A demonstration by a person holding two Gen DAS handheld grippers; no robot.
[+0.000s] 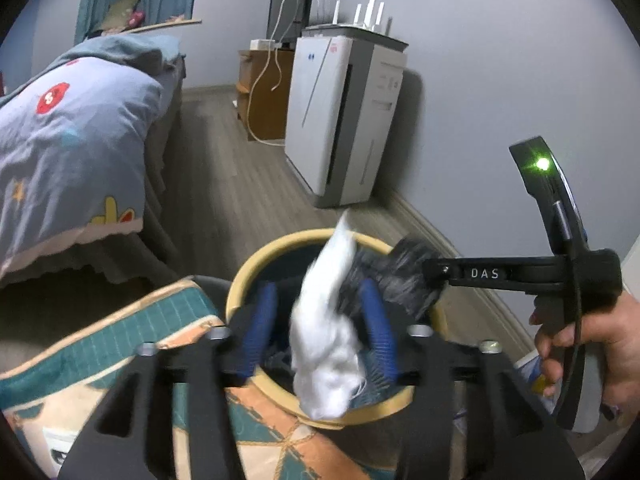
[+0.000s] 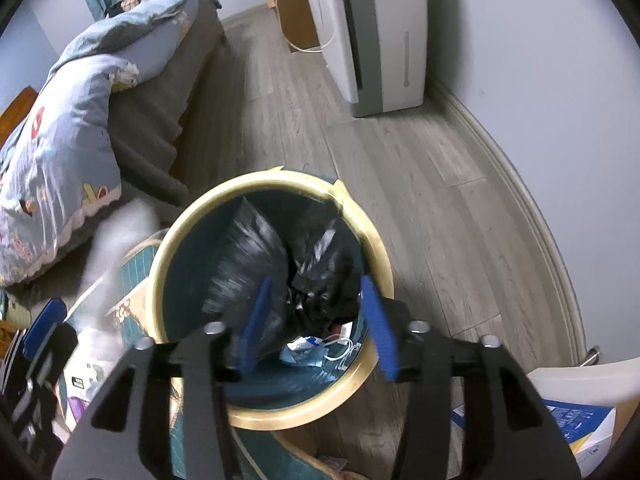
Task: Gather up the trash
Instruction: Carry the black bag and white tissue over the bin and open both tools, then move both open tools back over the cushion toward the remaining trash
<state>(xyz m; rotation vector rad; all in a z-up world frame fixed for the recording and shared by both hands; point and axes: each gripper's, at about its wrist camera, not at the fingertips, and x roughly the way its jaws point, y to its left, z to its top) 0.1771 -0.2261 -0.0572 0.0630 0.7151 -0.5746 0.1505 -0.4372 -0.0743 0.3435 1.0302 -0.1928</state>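
Hovering over bin (image 2: 362, 236) – left tongs (image 1: 320, 332) part-open, white wad (image 1: 328, 344) loose between pads, blurred, above rim. Right tongs (image 2: 316, 320) part-open, gripping nothing – black bag (image 2: 320, 264) below them inside bin, floor beside bed (image 2: 72, 128).

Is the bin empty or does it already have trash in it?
Not empty: the bin holds a black bag and scraps.

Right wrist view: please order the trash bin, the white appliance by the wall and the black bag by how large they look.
1. trash bin, largest, though closest to the camera
2. white appliance, partly cut off at the frame's top
3. black bag, smallest, inside the bin
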